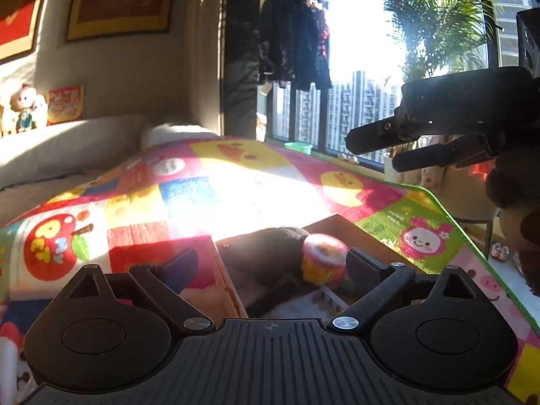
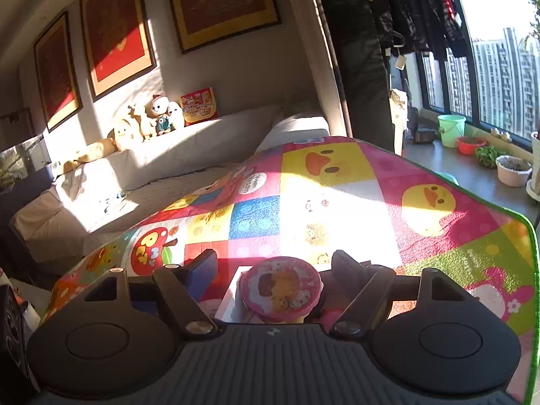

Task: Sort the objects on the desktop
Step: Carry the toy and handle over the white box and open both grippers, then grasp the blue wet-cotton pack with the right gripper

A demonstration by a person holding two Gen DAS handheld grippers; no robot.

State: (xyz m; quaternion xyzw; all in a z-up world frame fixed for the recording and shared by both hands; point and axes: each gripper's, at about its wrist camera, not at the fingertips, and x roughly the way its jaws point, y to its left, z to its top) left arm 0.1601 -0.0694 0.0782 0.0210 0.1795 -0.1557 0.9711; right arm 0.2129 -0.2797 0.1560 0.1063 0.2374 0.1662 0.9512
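Your left gripper (image 1: pixel 270 266) stands spread wide with nothing gripped. Just beyond it, lower centre of the frame, a pink cup (image 1: pixel 322 259) sits in the wooden box (image 1: pixel 341 224) (so that item looks sorted). Your right gripper (image 2: pixel 273 270) is released too, the cup (image 2: pixel 280 288) showing between its fingers, untouched. The mat (image 1: pixel 189 199) beyond looks bare; little seems left.

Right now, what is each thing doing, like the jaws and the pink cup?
Left gripper: jaws open, nothing held.
Right gripper: jaws open, apart from the cup.
Pink cup: upright, lid on, in the tray area.
Wooden tray: on the mat, holding a dark thing and the cup.
Mat: spread flat, half in bright sun.
Green bucket: upright by the window.
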